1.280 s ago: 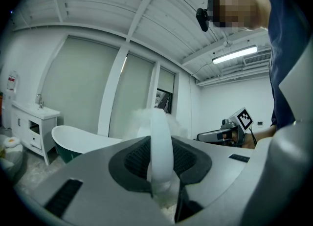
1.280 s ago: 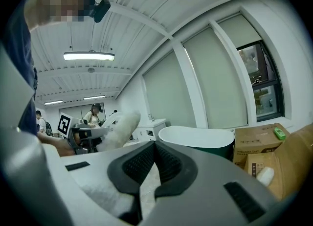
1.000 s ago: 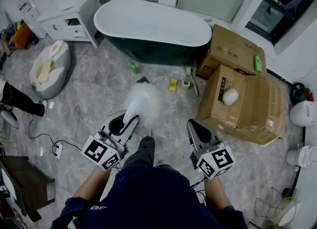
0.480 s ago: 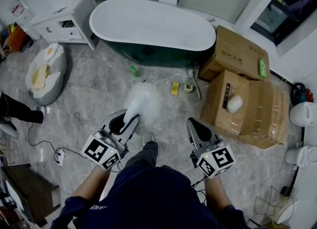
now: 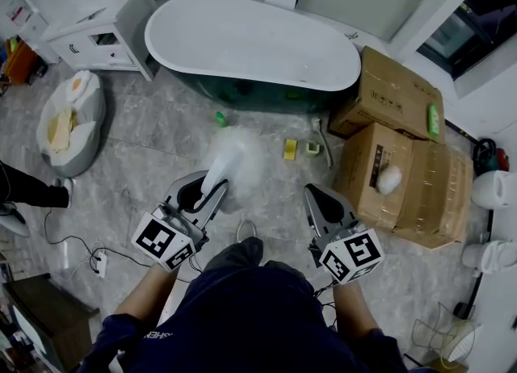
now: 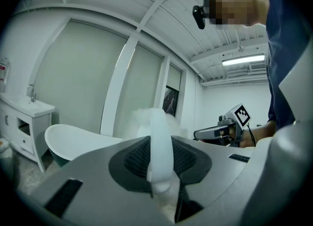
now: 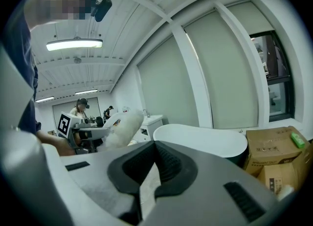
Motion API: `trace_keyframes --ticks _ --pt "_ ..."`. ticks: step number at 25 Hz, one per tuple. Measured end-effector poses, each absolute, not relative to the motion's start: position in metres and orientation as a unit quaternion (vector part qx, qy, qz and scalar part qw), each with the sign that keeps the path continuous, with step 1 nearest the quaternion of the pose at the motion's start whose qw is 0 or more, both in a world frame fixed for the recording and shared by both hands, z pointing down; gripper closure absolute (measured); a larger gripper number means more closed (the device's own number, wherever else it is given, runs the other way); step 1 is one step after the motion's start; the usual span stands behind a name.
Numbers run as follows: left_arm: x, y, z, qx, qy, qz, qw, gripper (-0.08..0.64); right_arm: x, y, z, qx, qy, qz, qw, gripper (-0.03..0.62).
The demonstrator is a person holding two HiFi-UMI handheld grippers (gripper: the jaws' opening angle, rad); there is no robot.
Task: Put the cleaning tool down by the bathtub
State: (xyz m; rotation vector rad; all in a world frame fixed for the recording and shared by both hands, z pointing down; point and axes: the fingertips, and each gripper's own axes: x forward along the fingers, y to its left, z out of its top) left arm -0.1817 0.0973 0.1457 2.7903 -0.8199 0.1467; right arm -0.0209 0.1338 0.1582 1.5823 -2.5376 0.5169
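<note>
Close to the person's knees, the left gripper [image 5: 208, 195] has its jaws squeezed on the thin handle of the fluffy white cleaning tool [image 5: 234, 156]. The tool is up in the air, well short of the bathtub [image 5: 250, 36]. The right gripper [image 5: 320, 196] has its jaws together on nothing. The handle looks smooth, so it might slip and drop too soon, or the fluff might knock the green bottle [image 5: 217, 119]. Two grippers, one cleaning tool, one bottle, one yellow sponge [image 5: 290, 148], one bathtub.

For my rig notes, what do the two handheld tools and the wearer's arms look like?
Both the left tool and right tool are grey, wedge-shaped, with black ribbed pads and a white cube of black square markers at the back. Sleeves are dark navy.
</note>
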Motion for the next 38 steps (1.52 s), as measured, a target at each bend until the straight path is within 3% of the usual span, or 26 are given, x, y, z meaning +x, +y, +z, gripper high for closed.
trace_keyframes --ticks 17,38 --pt "-0.196 0.056 0.142 0.955 -0.272 0.035 0.112 0.454 -0.029 0.094 0.149 0.539 -0.825 0.158 0.057 0.588" --pt "-0.138 -0.017 0.153 0.945 -0.302 0.054 0.117 0.454 0.029 0.007 0.169 0.511 -0.839 0.178 0.046 0.588"
